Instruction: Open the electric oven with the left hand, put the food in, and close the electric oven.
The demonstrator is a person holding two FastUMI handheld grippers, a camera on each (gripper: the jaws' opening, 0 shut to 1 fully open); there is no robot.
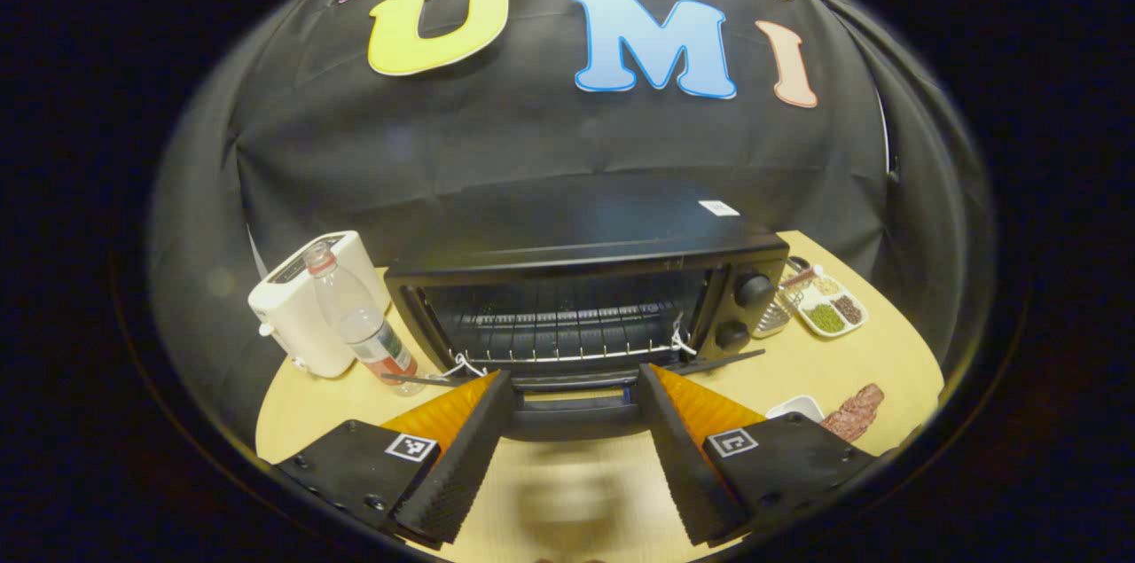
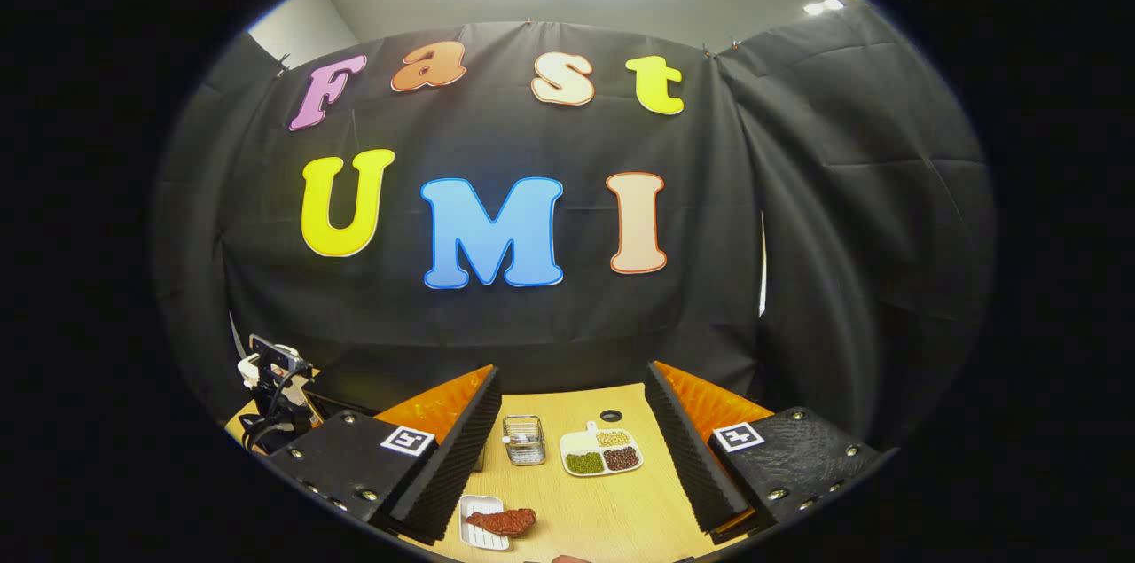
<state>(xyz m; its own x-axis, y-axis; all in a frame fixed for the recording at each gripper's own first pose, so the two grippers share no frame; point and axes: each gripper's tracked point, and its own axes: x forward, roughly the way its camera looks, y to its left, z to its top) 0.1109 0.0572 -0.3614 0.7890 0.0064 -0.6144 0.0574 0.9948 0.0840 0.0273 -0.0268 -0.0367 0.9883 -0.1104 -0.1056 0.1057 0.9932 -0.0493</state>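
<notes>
Left gripper view. The left gripper [image 1: 567, 386] hangs low before the oven [image 1: 590, 301], its two fingers spread wide with nothing between them. The oven stands on a wooden table [image 1: 833, 359], against the black cloth wall. Its door [image 1: 576, 412] is folded down toward the camera, and the door's handle edge lies in the gap between the fingertips, touched by neither as far as can be told. Inside the open cavity a wire rack [image 1: 567, 332] spans the width. Two knobs [image 1: 754, 290] sit one above the other on the oven's right-hand panel. Left of the oven stands a white toaster [image 1: 297, 315], with a clear bottle [image 1: 359, 324] leaning just in front of it. Right of the oven lie a small metal basket [image 1: 778, 315], partly hidden by the oven, and a white divided tray [image 1: 829, 304] holding green, brown and pale grains. Nearer the camera, at lower right, a piece of red meat [image 1: 856, 412] rests on a white plate [image 1: 796, 408], well apart from the oven.

Right gripper view. The right gripper [image 2: 572, 408] is held above the table [image 2: 638, 501], its fingers likewise wide apart and empty. Between the fingers, farther off, lie the basket [image 2: 524, 440] and the divided tray [image 2: 603, 451], side by side. Nearer, at bottom centre, the meat [image 2: 502, 520] lies on its plate [image 2: 474, 510], below the left finger's tip. At far left a white device [image 2: 270, 372] with dark cables shows beyond the finger; what it is cannot be told.
</notes>
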